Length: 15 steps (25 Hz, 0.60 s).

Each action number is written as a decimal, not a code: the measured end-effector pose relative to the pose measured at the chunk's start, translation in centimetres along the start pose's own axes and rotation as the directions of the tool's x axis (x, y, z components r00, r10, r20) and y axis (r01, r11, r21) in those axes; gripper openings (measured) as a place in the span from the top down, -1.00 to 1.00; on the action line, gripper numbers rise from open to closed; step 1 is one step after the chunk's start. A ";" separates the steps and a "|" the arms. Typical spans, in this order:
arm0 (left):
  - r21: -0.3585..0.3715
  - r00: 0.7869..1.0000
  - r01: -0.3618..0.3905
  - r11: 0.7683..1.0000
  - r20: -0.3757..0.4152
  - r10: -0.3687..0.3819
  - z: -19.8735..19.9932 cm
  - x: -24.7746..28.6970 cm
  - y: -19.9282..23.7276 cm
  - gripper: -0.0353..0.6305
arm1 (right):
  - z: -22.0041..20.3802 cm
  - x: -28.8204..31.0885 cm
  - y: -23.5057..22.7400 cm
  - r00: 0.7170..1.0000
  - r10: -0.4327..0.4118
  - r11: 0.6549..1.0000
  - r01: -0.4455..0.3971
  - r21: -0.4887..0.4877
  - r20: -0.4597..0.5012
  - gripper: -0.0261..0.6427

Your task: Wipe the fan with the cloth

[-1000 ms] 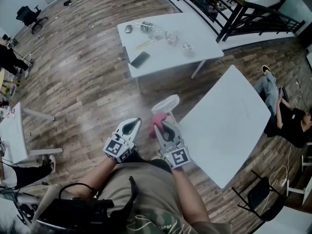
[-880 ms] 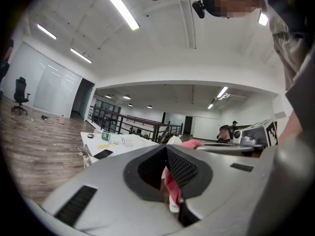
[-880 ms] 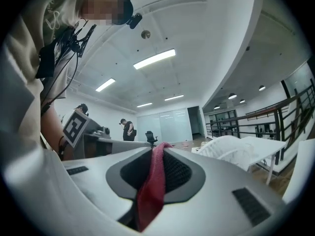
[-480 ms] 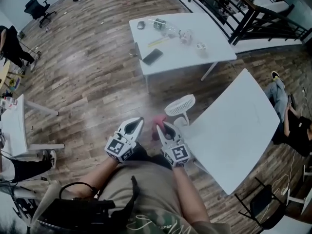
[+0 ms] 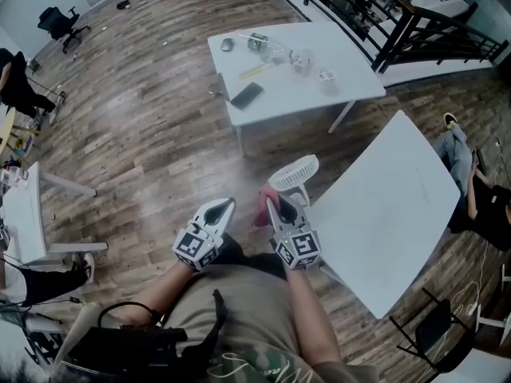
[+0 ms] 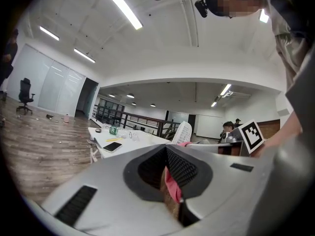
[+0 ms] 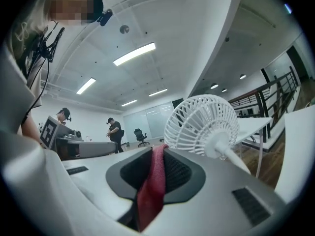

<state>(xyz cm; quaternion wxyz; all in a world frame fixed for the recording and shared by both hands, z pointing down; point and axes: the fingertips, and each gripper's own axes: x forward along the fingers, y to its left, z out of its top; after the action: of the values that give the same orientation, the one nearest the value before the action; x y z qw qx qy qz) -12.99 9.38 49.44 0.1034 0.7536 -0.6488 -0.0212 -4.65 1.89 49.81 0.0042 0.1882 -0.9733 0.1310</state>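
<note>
A small white fan (image 5: 293, 171) stands at the near corner of a big white table (image 5: 383, 206), its round grille tilted upward. My right gripper (image 5: 281, 206) is shut on a pink cloth (image 5: 262, 204), just short of the fan's stem. In the right gripper view the cloth (image 7: 153, 181) hangs pinched between the jaws (image 7: 158, 151), and the fan (image 7: 204, 124) rises close ahead to the right. My left gripper (image 5: 219, 210) is shut and holds nothing, left of the cloth and apart from it. The left gripper view shows the fan (image 6: 181, 132) beyond its closed jaws (image 6: 170, 178).
A second white table (image 5: 287, 78) farther off carries a phone (image 5: 247, 95), a bottle and small items. A person sits on the floor (image 5: 479, 198) at the right. Another table (image 5: 24, 214) stands left, an office chair (image 5: 56, 18) far left, and a black railing (image 5: 399, 14) at the back.
Both grippers have sunk a little toward my body. The right one has rolled slightly with the cloth still in it. The fan has stayed in place.
</note>
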 end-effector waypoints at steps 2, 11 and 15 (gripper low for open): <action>0.005 1.000 0.007 1.000 -0.008 -0.007 0.5 0.1 -0.4 0.83 | 0.7 -0.3 0.2 1.000 -0.005 1.000 0.005 0.007 0.009 0.74; 0.013 1.000 0.027 1.000 -0.010 -0.027 2.1 0.6 -1.8 0.83 | 2.1 -0.8 0.4 1.000 0.002 1.000 -0.002 0.019 0.012 0.74; 0.006 1.000 0.028 1.000 0.004 -0.028 2.5 1.0 -2.3 0.83 | 2.8 -0.8 0.6 1.000 0.009 1.000 -0.009 0.019 0.017 0.74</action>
<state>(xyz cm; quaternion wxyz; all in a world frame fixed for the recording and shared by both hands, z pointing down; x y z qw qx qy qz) -11.02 8.39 46.70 0.0995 0.7629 -0.6384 -0.0223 -4.06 2.01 46.90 -0.0065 0.1850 -0.9729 0.1388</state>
